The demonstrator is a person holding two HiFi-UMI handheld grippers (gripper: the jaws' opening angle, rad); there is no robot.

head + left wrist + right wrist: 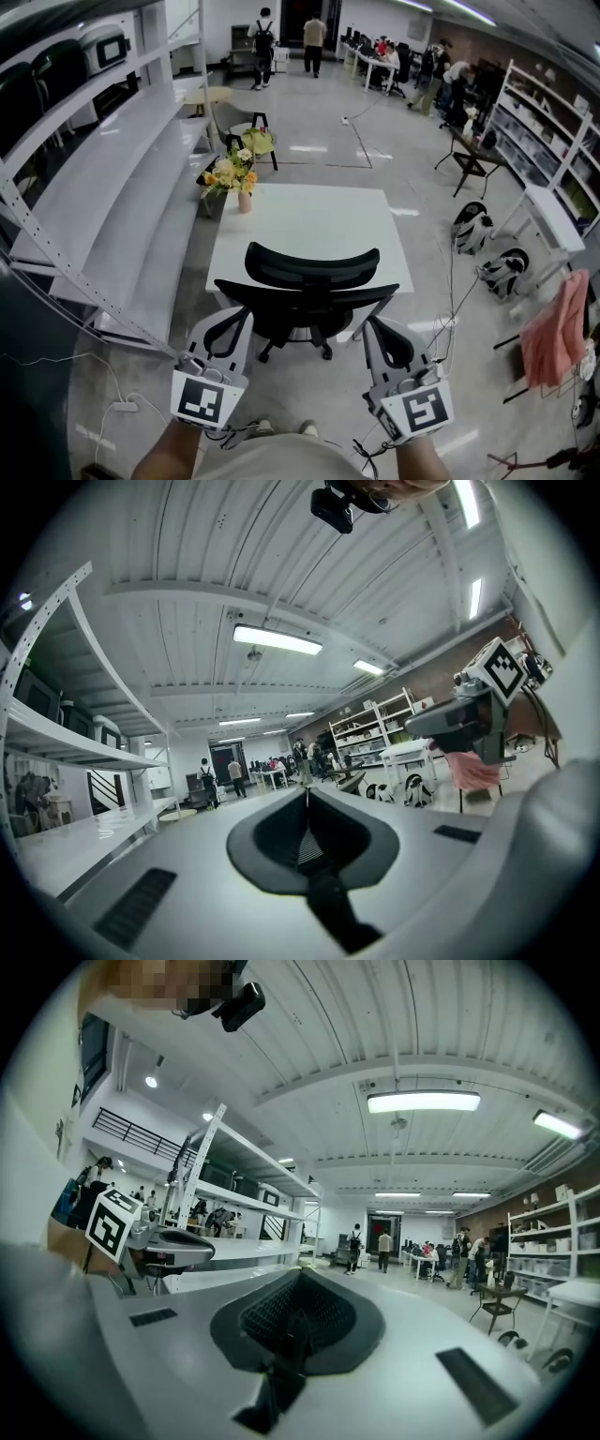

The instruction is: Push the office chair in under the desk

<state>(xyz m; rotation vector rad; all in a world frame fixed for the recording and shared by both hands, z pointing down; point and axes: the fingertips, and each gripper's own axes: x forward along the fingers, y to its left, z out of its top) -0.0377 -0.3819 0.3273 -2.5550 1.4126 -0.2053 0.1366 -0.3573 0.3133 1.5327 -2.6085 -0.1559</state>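
Note:
A black office chair [305, 300] stands at the near edge of the white desk [319, 225], its curved backrest towards me and its seat partly under the desktop. My left gripper [234, 319] sits just left of the backrest and my right gripper [380, 328] just right of it. Both point forward, level, with nothing between their jaws. Whether either touches the chair I cannot tell. In the left gripper view the jaws meet in a closed seam [307, 794]; in the right gripper view they do the same [298, 1274]. The chair is hidden in both gripper views.
A vase of flowers [239, 178] stands on the desk's far left corner. Long white shelving [103, 187] runs along the left. To the right are a pink cloth on a rack [558, 328] and wheeled machines [471, 227]. A power strip [122, 408] and cables lie on the floor.

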